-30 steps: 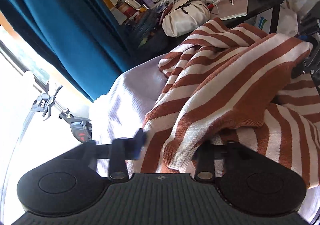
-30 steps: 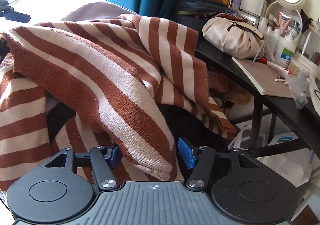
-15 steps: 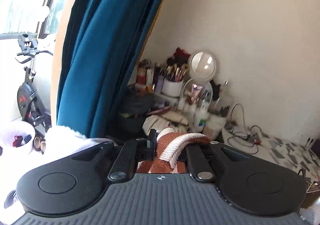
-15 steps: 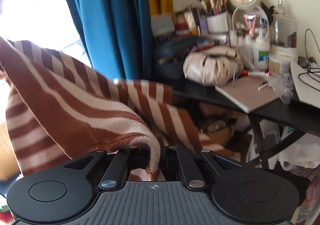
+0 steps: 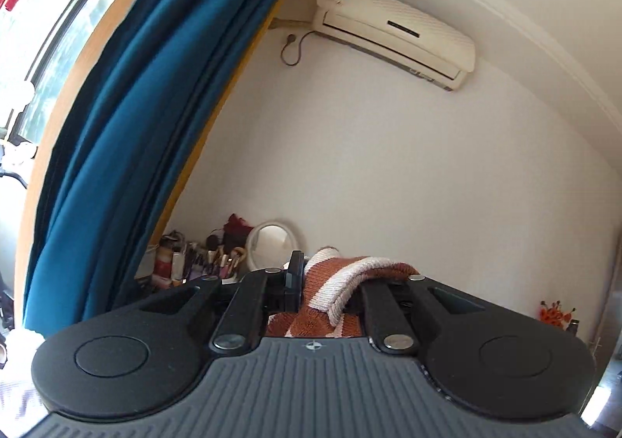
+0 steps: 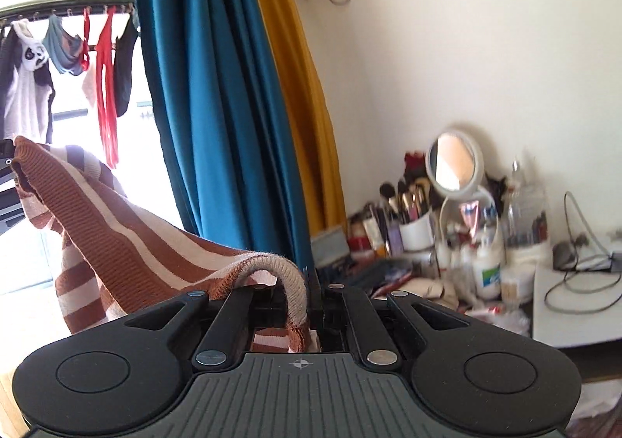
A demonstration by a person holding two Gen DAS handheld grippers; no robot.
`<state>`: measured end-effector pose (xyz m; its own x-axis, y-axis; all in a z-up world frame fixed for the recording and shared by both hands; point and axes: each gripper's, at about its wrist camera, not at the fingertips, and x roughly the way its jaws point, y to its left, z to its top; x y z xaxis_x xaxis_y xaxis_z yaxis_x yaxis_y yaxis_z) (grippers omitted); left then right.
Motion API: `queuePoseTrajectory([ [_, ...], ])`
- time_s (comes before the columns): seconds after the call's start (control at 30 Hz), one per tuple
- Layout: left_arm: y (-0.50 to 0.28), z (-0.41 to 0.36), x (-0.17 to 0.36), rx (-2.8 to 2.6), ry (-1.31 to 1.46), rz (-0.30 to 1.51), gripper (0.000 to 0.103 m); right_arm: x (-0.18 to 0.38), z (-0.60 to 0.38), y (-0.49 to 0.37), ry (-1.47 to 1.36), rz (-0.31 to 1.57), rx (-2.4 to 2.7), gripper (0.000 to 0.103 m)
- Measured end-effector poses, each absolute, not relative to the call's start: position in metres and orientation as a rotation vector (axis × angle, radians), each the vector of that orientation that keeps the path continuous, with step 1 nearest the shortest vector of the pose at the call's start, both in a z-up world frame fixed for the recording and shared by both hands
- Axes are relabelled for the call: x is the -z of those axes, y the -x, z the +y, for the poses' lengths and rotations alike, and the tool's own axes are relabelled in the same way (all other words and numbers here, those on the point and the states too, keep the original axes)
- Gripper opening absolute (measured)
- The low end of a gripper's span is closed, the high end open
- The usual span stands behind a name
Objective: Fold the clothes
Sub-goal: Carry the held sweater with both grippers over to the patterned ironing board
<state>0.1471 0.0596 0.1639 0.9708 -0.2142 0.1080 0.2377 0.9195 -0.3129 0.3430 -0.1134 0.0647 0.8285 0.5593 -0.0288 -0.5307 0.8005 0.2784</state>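
1. Both claws now pinch the striped sweater [image 6: 128, 243], where a second ago the right claw [image 6: 307, 282] stood open around a fold and the left claw [image 5: 322, 282] was only closing on the hem.
2. In the left wrist view, the left claw is clamped nearly shut on a bunched rust-and-cream edge of the knit [image 5: 350, 274], which spills over its right finger toward 3 o'clock.
3. In the right wrist view, the right claw is likewise almost fully closed, with a cream ribbed edge [image 6: 287, 274] looped up out of the narrow gap.
4. From that grip the cloth runs away toward 9 and 10 o'clock, rising to a second high point at the frame's left edge.
5. Earlier both cameras looked down on the sweater heaped on a surface; now they face level across the room, at the blue curtain [image 6: 210, 88], the air conditioner [image 5: 392, 33] and the cluttered vanity tabletop [image 6: 559, 305] with its round mirror [image 6: 455, 162].
6. So the garment has been lifted clear and hangs in the air between the two grips.
7. My reading: pick-up is done and no fold is made yet; spreading the sweater flat comes next.
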Motion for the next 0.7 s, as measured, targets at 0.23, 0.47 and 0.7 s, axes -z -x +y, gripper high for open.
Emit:
queuePoseTrajectory([
  [0.23,-0.144,-0.002,-0.149,0.482,0.273,-0.039,0.009,-0.07,-0.135,-0.274,-0.097,0.139,-0.55,0.006],
  [0.47,-0.172,-0.013,-0.117,0.723,0.33,0.06,0.009,-0.067,-0.133,-0.228,-0.017,0.191,-0.381,0.006],
  [0.7,-0.213,-0.052,-0.086,0.874,0.394,0.19,0.009,-0.055,-0.16,-0.209,-0.07,0.289,-0.153,0.006],
])
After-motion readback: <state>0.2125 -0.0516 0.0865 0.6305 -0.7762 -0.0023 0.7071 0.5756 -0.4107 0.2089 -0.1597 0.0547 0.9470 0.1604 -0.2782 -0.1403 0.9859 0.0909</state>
